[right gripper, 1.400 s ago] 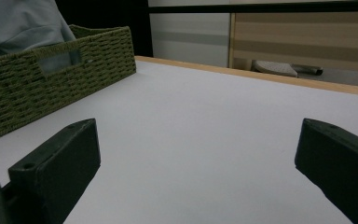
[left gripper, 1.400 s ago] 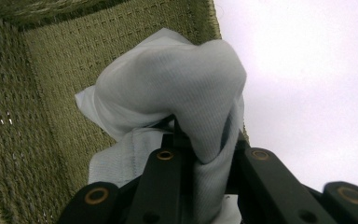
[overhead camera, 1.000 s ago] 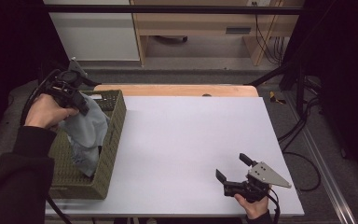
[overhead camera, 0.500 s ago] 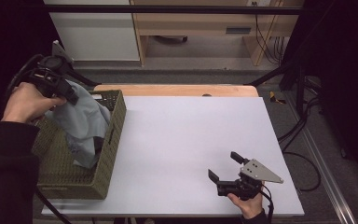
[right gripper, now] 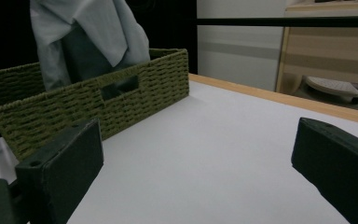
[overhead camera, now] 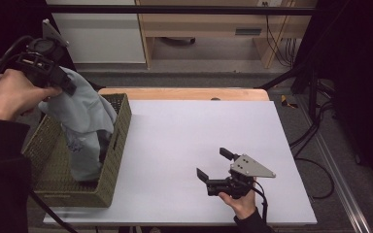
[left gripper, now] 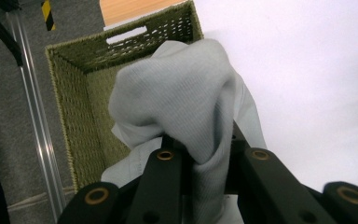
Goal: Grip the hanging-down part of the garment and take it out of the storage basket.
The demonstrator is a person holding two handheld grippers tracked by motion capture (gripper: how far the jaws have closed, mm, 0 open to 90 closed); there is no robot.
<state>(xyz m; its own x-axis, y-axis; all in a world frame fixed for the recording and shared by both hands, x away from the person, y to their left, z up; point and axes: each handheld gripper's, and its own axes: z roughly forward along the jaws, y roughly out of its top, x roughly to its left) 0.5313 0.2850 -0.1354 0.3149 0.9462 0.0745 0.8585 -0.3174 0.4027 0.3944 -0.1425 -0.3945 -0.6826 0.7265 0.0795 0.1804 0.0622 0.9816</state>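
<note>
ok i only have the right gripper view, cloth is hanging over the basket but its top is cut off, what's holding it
Observer: The left gripper is shut on the grey cloth, pinching a bunched fold at its top.
Operator: is the cloth clear of the basket
Observer: No, in the high view its lower end hangs down inside the green woven basket.
Operator: where's the basket on the table
Observer: At the left edge of the white table; the open right gripper is near the front edge.
</note>
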